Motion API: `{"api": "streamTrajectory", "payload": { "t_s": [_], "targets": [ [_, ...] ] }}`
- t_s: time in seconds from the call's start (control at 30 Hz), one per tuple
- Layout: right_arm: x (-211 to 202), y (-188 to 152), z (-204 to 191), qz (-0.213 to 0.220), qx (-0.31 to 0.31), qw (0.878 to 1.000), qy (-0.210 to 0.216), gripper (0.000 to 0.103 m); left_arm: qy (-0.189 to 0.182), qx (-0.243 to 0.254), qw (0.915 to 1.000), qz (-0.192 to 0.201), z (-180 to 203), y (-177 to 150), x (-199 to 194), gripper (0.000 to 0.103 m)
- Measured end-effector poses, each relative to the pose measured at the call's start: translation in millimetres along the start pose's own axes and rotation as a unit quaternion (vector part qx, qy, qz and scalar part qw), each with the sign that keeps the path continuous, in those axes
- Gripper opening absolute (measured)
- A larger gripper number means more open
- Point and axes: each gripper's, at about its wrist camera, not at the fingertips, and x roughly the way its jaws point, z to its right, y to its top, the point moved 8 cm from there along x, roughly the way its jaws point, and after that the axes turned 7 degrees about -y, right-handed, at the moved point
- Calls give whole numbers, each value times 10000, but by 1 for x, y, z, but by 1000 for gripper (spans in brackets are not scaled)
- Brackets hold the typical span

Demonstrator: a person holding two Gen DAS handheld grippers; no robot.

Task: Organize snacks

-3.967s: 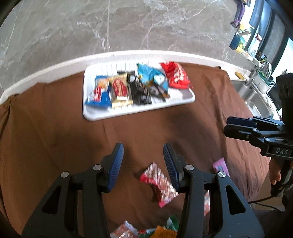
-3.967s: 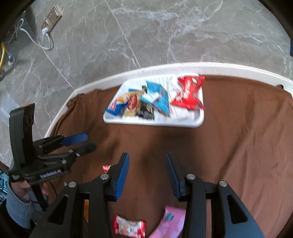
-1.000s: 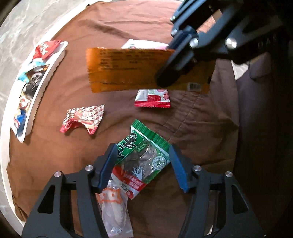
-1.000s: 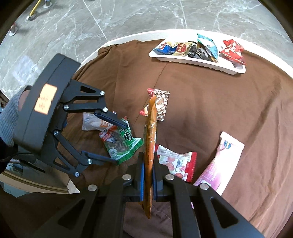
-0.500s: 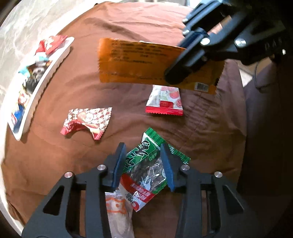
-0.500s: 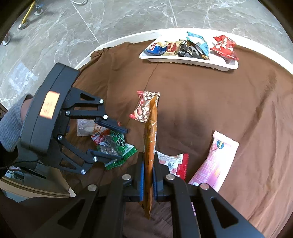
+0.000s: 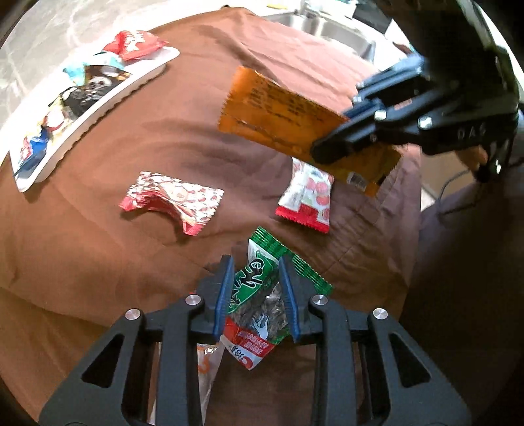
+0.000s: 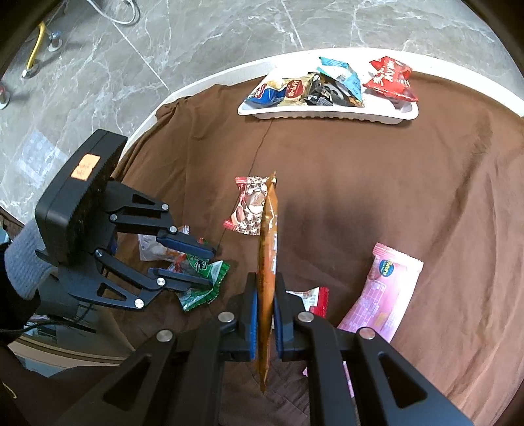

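My left gripper [image 7: 256, 267] is shut on a green and red snack packet [image 7: 262, 304], its blue pads pressing both sides; it also shows in the right wrist view [image 8: 203, 281]. My right gripper [image 8: 263, 291] is shut on a long orange snack packet [image 8: 268, 249], held edge-on above the cloth; that packet shows flat in the left wrist view [image 7: 294, 118]. A white tray [image 8: 327, 114] with several snacks lies at the far side, also seen in the left wrist view [image 7: 85, 108].
On the brown cloth lie a red and silver candy packet [image 7: 170, 200], a white and red packet [image 7: 308, 200], a pink packet [image 8: 386, 291] and a clear packet [image 8: 154, 249]. A sink [image 7: 327, 29] lies beyond the table's far edge.
My left gripper has closed on the green packet. My right gripper has carried the orange packet a little farther toward the tray side.
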Motion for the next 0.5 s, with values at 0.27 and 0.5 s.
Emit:
{"api": "streamTrajectory", "payload": {
  "t_s": [0.27,0.5],
  "targets": [
    [-1,13,5,43,176,9996,228,10,-195,-559,9970,495,-13,9,-30,18],
    [-2,28,13,120,264,9992,266,10,-34,-565,9974,446,-13,7,-31,18]
  ]
}}
